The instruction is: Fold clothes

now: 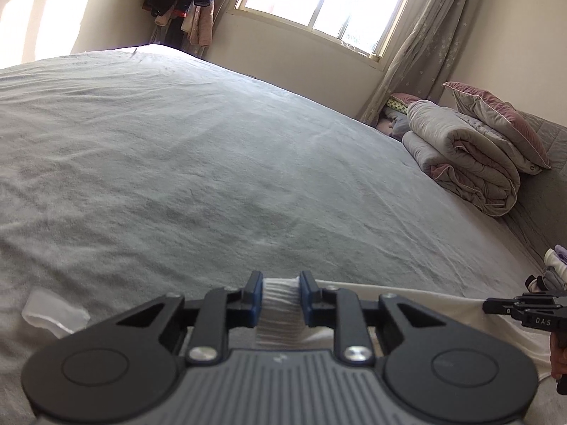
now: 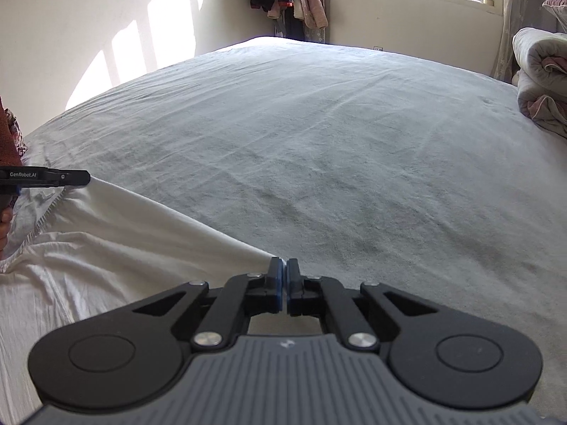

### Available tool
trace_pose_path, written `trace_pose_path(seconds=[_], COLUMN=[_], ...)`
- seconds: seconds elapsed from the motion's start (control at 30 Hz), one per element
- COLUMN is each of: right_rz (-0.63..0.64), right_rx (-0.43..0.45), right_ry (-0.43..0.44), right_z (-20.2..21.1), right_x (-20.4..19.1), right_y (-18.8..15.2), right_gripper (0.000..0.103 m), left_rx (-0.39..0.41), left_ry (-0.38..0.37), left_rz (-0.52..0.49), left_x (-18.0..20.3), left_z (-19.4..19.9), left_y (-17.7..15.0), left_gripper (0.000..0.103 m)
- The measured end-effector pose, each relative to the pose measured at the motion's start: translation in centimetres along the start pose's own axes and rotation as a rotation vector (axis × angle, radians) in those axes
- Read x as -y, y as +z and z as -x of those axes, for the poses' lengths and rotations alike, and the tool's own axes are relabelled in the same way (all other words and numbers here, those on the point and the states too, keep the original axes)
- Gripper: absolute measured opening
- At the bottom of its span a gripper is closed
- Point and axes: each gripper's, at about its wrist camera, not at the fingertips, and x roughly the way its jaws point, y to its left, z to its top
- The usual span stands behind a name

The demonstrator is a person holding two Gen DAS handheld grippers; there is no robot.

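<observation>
Left wrist: rolled quilt [image 1: 464, 163] lies beyond white garment [image 1: 280, 304].

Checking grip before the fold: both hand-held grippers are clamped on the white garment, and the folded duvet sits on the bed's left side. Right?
Not quite. The folded duvet sits on the bed's right side, as the left wrist view shows. Left hand-held gripper and right hand-held gripper are clamped on the white garment.

White garment [image 2: 106, 248] cut off at left edge, rolled quilt [image 2: 542, 81] cropped at right edge
</observation>
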Motion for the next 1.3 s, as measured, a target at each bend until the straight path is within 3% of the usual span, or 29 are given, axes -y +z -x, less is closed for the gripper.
trace_pose_path(seconds=[0.27,0.43,0.53,0.6,0.67,0.93,1.3], right_rz=[0.036,-0.02,-0.054,-0.053,-0.041,-0.056,-0.066], right_rx=[-0.029,-0.003,-0.014,-0.024,-0.013,0.006,-0.045], right_ry=[-0.024,-0.031,-0.024,-0.023,-0.032,-0.1,-0.263], right_z=[-4.0,-4.5,-3.9,-3.2,-1.9,4.1,11.7], right_x=[-0.3,0.0,0.0,0.2,0.6,6.0,15.3], right_y=[0.1,-0.8,-0.5,-0.3,-0.3,-2.1,-7.1], right_gripper=[0.001,0.004,0.015,0.024,0.046,0.046,0.046], left_rx=[-0.034,-0.047,-0.049,-0.041,-0.026,-0.044,-0.166], left_ry=[0.112,0.164,0.193,0.208,0.207,0.082,-0.107], left_rz=[-0.038,-0.112,-0.126,-0.123,-0.126,-0.181,-0.306], left_x=[-0.3,0.8,1.6,2.2,3.2,10.1,22.7], left_z=[-2.5,-2.7,-2.2,-1.7,-0.9,-0.6,-7.0], left_y=[-0.9,-1.0,-0.7,-0.4,0.0,0.8,-2.5], left_gripper=[0.022,0.023,0.031,0.046,0.049,0.056,0.057])
